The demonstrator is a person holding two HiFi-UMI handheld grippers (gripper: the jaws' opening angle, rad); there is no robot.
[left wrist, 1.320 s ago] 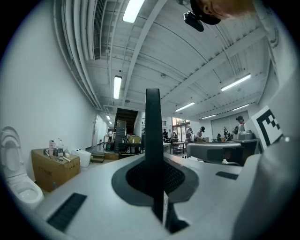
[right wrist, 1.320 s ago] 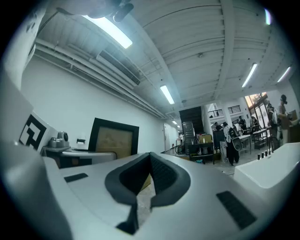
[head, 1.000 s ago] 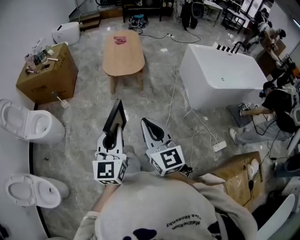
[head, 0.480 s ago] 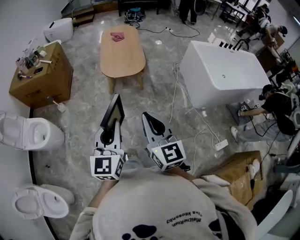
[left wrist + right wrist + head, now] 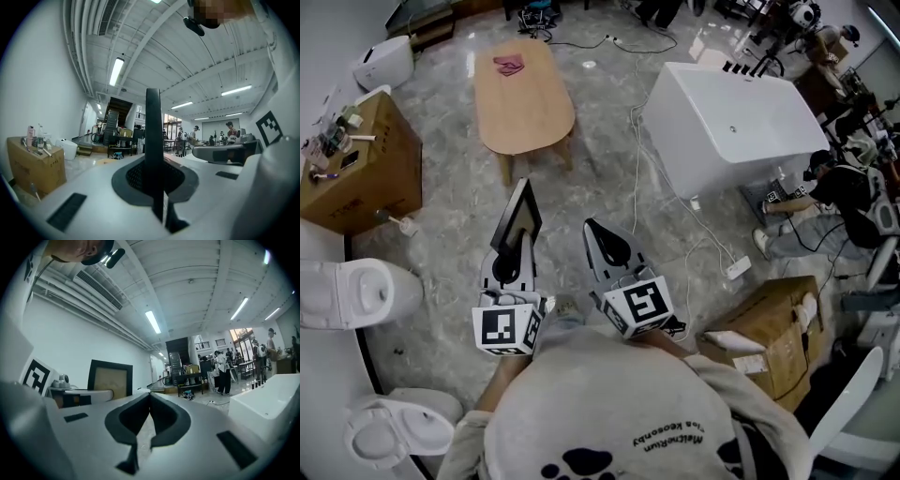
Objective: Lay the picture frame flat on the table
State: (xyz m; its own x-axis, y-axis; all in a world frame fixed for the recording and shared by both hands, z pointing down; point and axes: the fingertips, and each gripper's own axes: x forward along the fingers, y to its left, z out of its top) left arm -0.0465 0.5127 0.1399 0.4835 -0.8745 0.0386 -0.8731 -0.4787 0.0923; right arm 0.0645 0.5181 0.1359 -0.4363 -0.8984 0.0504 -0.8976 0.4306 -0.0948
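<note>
So the picture frame is pinched in the left claw, which is clamped nearly shut on its lower edge. From the head view its long axis runs out past the claw tips and away from the person, roughly toward the oval wooden surface. It's up over the floor and well apart from that surface, not on it. In the left gripper view it's edge-on, just a thin dark bar rising straight up from between the jaws. The right claw sits just beside it, jaws together with nothing in them. From that side you see the frame's tan face.
</note>
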